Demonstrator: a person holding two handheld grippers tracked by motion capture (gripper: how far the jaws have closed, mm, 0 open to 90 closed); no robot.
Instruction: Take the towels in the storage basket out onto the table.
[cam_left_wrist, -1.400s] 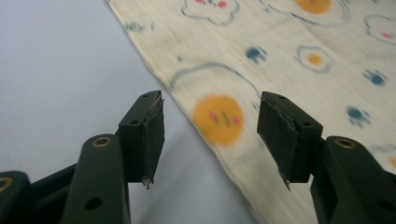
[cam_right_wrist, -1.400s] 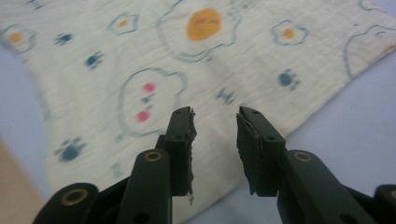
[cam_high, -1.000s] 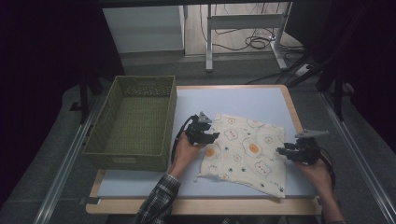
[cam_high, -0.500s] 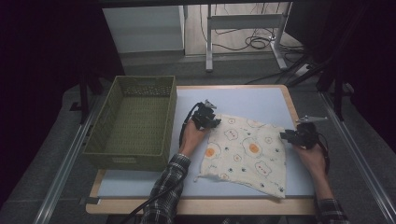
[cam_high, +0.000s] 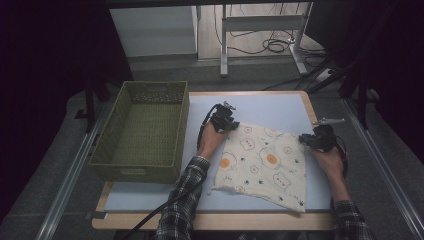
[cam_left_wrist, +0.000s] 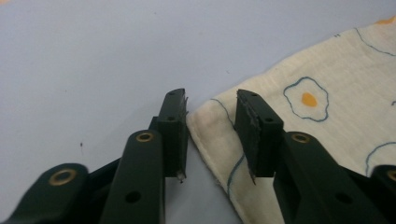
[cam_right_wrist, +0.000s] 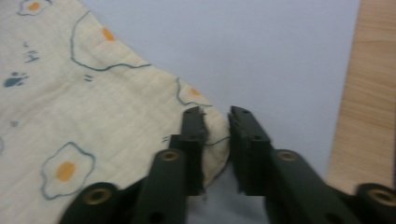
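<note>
Cream cloth (cam_right_wrist: 93, 112) corner — fingers (cam_right_wrist: 192, 140) half-hide it

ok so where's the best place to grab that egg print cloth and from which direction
Take the cloth by its two far corners, since it lies flat and only the thin edges give the jaws something to close on. Bring the left hand-held gripper low over the far-left corner and the right hand-held gripper over the far-right one; both already straddle those corners, jaws open.

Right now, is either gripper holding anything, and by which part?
Nothing is held yet. The left gripper and right gripper each stand open around a far corner of the cream egg-print cloth, jaws not closed.
</note>
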